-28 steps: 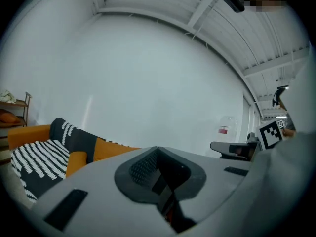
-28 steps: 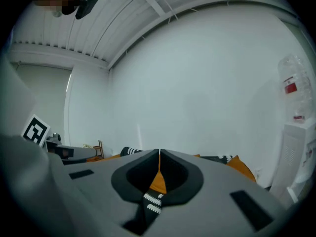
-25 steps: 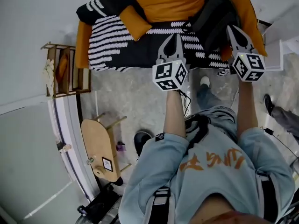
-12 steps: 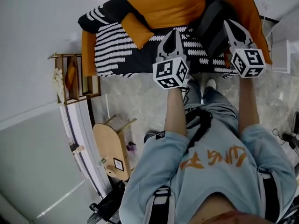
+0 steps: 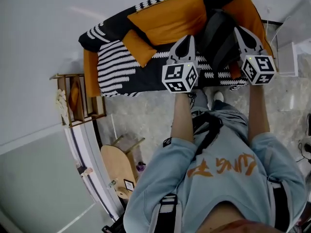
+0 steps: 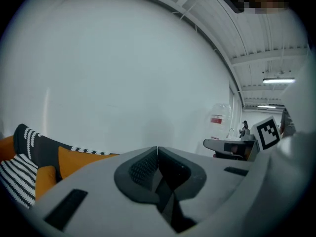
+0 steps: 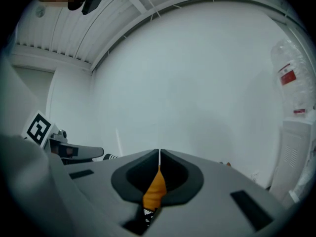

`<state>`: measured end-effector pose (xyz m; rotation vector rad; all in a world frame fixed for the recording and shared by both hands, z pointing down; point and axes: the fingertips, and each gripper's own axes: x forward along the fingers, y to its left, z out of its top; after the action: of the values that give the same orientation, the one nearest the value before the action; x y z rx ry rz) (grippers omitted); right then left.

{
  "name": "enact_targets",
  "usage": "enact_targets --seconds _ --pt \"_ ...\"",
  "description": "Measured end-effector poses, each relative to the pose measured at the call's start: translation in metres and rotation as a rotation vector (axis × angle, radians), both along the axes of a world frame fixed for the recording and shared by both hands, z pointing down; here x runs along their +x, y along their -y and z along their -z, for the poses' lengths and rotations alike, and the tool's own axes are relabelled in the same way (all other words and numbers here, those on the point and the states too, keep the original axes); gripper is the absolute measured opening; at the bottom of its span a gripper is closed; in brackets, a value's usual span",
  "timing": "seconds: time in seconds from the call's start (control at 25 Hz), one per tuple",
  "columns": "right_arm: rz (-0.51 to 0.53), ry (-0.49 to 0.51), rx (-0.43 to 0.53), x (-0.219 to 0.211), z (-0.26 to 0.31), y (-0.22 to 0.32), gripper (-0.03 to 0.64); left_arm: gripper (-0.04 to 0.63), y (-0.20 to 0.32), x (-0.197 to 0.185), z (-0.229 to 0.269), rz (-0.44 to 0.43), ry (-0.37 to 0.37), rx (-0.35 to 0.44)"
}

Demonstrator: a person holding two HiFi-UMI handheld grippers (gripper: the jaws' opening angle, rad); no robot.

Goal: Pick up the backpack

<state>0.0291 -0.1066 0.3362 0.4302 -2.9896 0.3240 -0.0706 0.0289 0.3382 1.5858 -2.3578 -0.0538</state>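
Dark backpack [image 5: 219, 37] on sofa [image 5: 116, 64], seen from head cam between L gripper [image 5: 186, 41] & R gripper [image 5: 241, 33], neither touching it, both jaws closed, nothing held

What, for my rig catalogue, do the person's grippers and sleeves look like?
The left gripper and right gripper are pale grey, tapering shells with dark textured pads. Each carries a white cube printed with black square markers. The sleeves are light blue, with a small black patch on the left cuff.
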Motion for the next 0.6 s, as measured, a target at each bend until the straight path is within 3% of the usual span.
enact_targets --seconds 0.12,0.28,0.6 --pt "-0.045 -0.023 -0.022 0.008 -0.018 0.014 0.029 0.023 0.02 -0.004 -0.016 -0.047 -0.027 -0.02" --pt "-0.181 -0.073 -0.085 0.033 -0.053 0.036 0.029 0.023 0.054 0.0 -0.048 -0.175 -0.066 -0.08" --pt "-0.323 -0.138 -0.211 0.034 -0.121 0.051 0.031 0.025 0.123 -0.017 -0.12 -0.401 -0.124 -0.216"
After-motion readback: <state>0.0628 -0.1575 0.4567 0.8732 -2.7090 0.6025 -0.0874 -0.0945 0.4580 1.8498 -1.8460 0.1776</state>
